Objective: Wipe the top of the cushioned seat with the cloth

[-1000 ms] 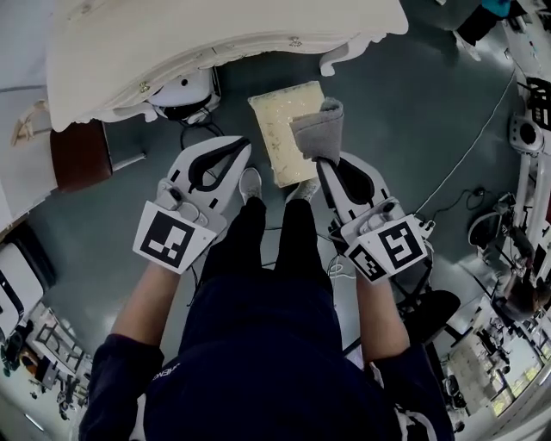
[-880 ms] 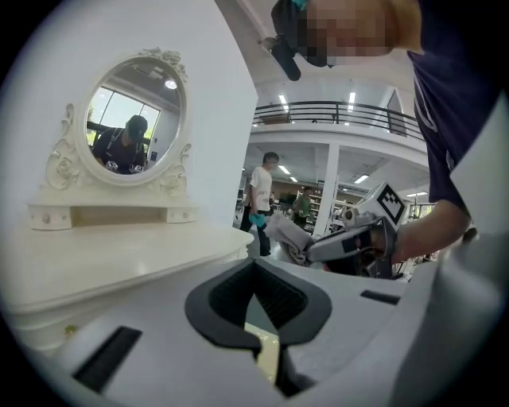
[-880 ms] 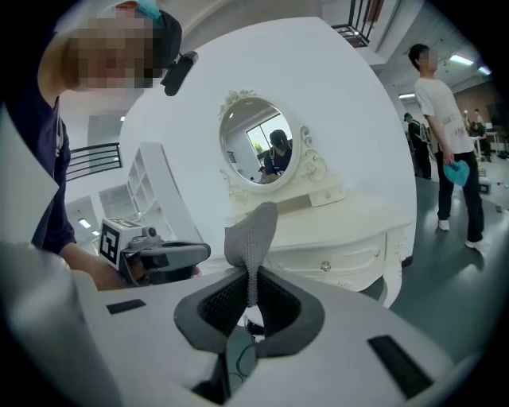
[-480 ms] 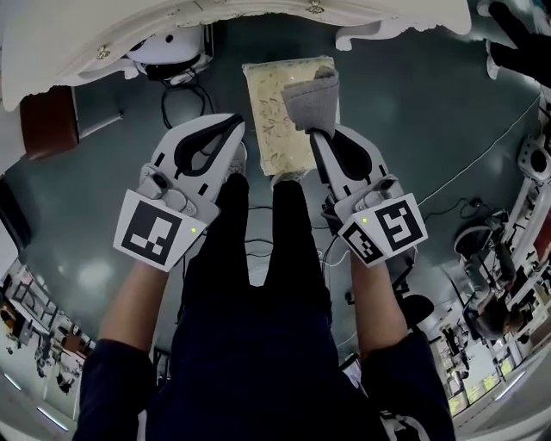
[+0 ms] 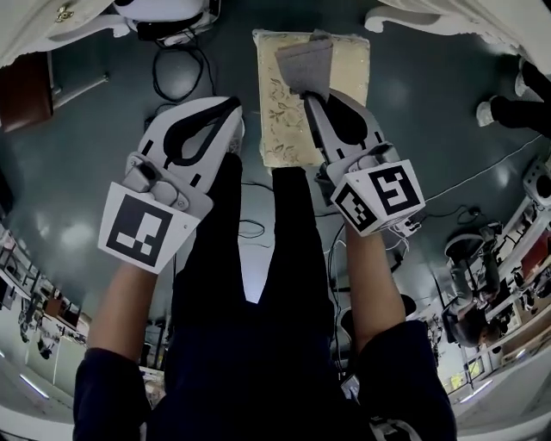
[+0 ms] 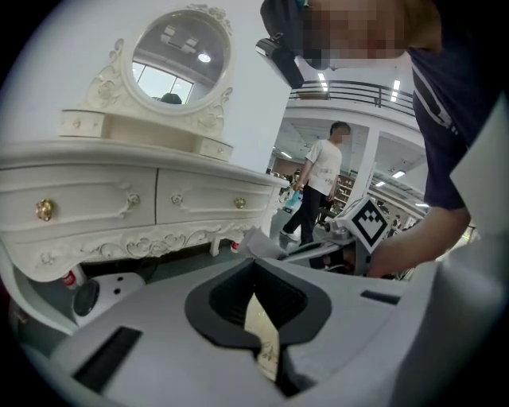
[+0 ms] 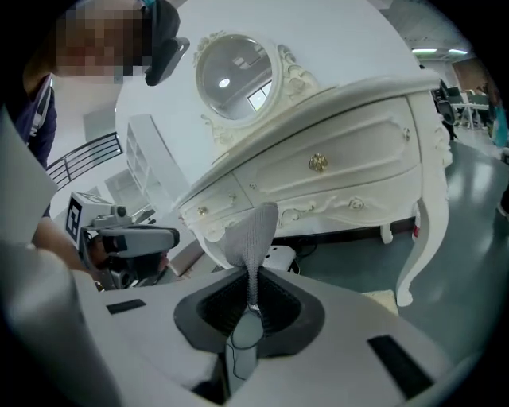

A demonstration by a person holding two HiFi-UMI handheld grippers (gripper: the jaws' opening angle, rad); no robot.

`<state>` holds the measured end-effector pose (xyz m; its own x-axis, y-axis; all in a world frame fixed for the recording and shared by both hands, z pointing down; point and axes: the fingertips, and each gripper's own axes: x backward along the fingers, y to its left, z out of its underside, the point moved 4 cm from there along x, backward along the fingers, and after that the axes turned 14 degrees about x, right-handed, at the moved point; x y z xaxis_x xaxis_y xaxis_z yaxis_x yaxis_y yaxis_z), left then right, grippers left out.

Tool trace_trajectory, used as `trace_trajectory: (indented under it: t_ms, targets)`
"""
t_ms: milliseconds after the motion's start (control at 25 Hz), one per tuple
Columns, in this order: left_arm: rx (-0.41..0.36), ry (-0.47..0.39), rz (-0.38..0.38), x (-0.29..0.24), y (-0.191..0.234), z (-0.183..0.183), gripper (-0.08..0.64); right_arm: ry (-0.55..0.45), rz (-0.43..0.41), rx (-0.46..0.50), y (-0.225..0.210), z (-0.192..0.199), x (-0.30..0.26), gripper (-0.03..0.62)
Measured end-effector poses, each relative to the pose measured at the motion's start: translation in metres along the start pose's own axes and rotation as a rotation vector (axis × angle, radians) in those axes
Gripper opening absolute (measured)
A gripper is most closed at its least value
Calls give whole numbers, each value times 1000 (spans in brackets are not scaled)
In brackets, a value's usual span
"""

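Forearms (image 5: 120,301) reaching forward, right gripper (image 5: 312,96) clamped on grey knitted cloth (image 5: 303,65) over cream floral cushioned seat (image 5: 275,129), left gripper (image 5: 231,114) closed empty, cloth-seat contact unclear.

The seat (image 5: 282,121) stands on the floor (image 5: 430,112), just ahead of the person's legs (image 5: 258,258) and before the dressing table (image 5: 448,17). The cloth (image 5: 303,67) is over the seat's far end, in the right tongs (image 5: 307,93). The left tongs (image 5: 232,112) are left of the seat.

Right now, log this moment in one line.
right gripper: shut on cloth | cloth: over cushioned seat, contact unclear | left gripper: shut, empty, beside seat
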<state>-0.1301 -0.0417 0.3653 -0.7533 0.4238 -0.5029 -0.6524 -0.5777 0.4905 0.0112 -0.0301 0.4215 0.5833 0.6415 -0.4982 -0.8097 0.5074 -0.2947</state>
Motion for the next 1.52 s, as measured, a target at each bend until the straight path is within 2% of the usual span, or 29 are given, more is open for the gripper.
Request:
trace_trajectory:
  t_ms: [320,800,1160,1520]
  targets:
    - [77,39,-33,-4,34,46,6,61,-20,21,-15,45,-59,38]
    - [150,58,-76,3,64,75,6,170,-36,25,-13,97,-117,38]
    - [169,87,-80,-9,60,82,7,302,-36,33,-34,132,-127,38]
    - [141,102,-41,-39,39,72,6,315,34,5,-73,140,-104,38]
